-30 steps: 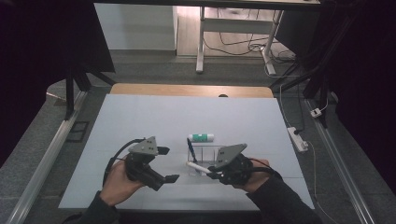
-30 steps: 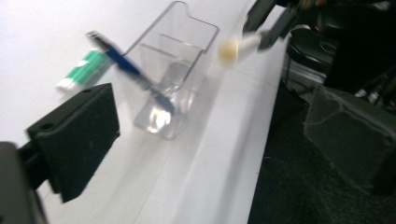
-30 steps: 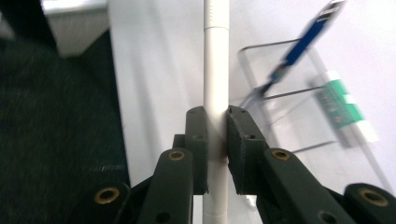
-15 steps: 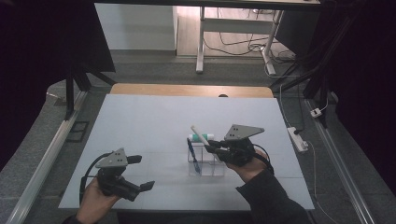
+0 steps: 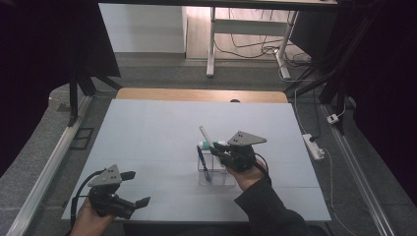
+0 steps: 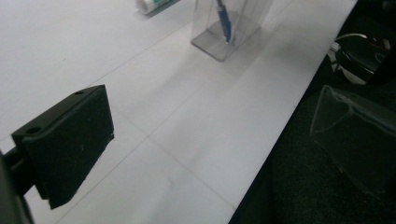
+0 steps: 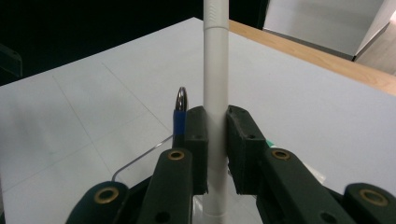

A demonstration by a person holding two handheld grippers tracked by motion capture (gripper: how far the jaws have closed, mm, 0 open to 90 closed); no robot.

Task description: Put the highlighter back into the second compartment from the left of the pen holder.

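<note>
A: Where was the white pen (image 7: pixel 215 79)?

B: Pinched upright between the right gripper (image 7: pixel 215 140) jaws, over the clear holder (image 5: pixel 215 172) near mid-table. A blue pen (image 5: pixel 203 163) stood inside that holder.

A: And the left gripper (image 5: pixel 132 188)?

B: Near the table's (image 5: pixel 147 123) front-left edge, jaws spread, nothing between them. A green-and-white tube (image 5: pixel 210 144) lay behind the holder, possibly touching it; the view was poor.

The counter (image 5: pixel 147 132) is a white sheet with faint grid lines, its far edge bare wood; a clear holder (image 5: pixel 215 169) stands right of centre; a green-and-white tube (image 5: pixel 212 144) lies just beyond it.
</note>
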